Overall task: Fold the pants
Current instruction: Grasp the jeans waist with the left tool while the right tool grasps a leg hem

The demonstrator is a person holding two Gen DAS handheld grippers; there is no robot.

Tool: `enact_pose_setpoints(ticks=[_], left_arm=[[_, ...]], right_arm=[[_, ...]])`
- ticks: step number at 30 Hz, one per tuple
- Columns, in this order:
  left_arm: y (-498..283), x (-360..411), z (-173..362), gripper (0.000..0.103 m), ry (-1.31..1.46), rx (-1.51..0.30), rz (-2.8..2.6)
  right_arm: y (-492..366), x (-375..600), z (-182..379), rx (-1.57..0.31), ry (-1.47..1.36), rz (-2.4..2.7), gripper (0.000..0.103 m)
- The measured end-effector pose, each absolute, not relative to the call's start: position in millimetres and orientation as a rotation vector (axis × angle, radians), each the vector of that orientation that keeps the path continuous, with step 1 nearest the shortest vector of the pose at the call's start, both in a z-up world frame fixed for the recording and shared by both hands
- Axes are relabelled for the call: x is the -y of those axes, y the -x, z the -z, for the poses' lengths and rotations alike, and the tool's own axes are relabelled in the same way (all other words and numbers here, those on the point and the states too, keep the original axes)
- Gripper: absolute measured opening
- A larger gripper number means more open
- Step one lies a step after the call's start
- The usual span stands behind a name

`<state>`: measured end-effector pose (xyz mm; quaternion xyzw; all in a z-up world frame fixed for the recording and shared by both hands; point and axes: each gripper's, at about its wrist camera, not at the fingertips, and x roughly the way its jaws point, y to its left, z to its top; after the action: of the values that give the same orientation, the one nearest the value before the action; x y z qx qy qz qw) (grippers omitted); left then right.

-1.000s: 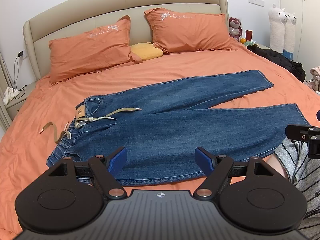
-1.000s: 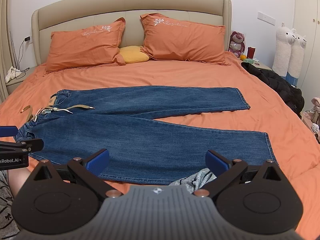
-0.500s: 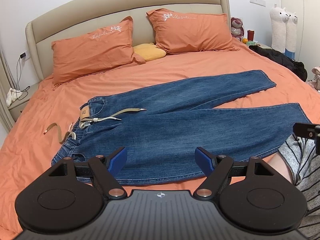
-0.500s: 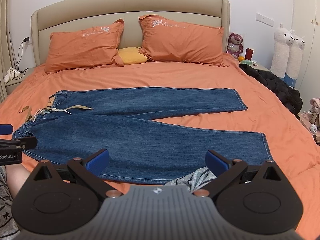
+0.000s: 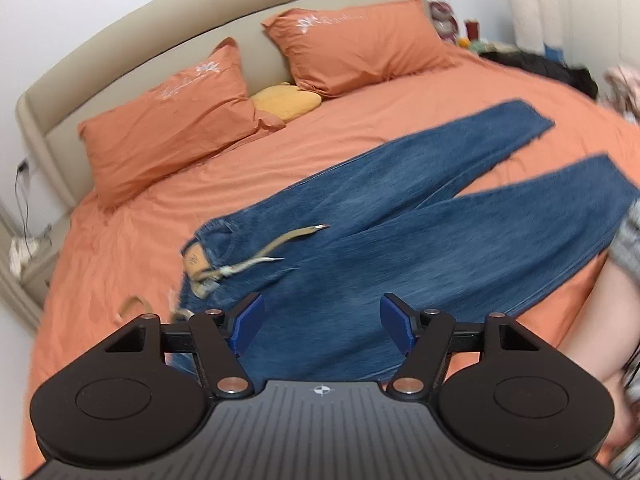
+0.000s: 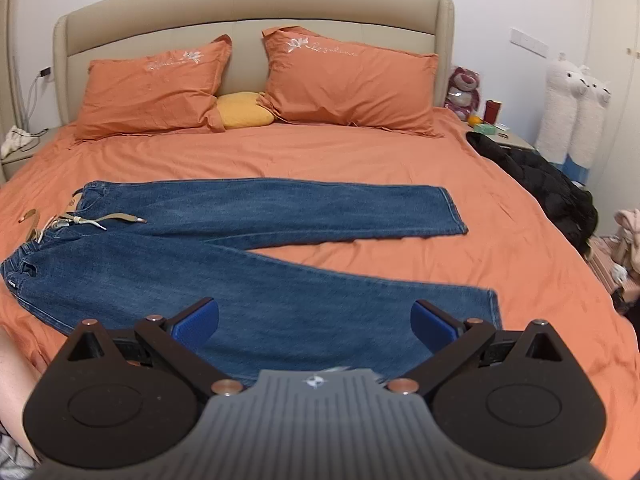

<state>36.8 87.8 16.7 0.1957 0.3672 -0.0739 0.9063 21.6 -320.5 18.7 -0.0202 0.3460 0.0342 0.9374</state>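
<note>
Folding has not begun as far as we can judge: on the bed [image 6: 320, 152] the jeans [image 6: 248, 280] lie flat and fully spread, waistband to the left and both legs splayed apart toward the right, so every fold is left to do. We hold the right hand-held gripper [image 6: 315, 320] wide apart and empty above the near leg, while the left hand-held gripper [image 5: 322, 318], jaws closing with nothing between them, hangs over the waist end. Around them, two orange pillows [image 6: 348, 80], a black jacket [image 6: 540, 184] at the bed's right edge and the loose drawstring [image 6: 104, 220] on the waistband leave our way clear.
</note>
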Motion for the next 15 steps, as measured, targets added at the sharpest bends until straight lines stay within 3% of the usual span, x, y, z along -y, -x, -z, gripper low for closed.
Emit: enact_pose_setpoints(ticks=[6, 11, 15], left_arm=[[-68, -126, -3, 0.073, -0.65, -0.874, 0.244], [-100, -158, 43, 0.072, -0.798, -1.083, 0.299], [-117, -182, 101, 0.071, -0.902, -1.262, 0.322]], right_arm=[[-64, 390, -27, -0.702, 0.075, -0.034, 0.097], [-103, 441, -14, -0.777, 0.104, -0.006, 0.071], [-119, 468, 14, -0.812, 0.201, 0.005, 0.063]])
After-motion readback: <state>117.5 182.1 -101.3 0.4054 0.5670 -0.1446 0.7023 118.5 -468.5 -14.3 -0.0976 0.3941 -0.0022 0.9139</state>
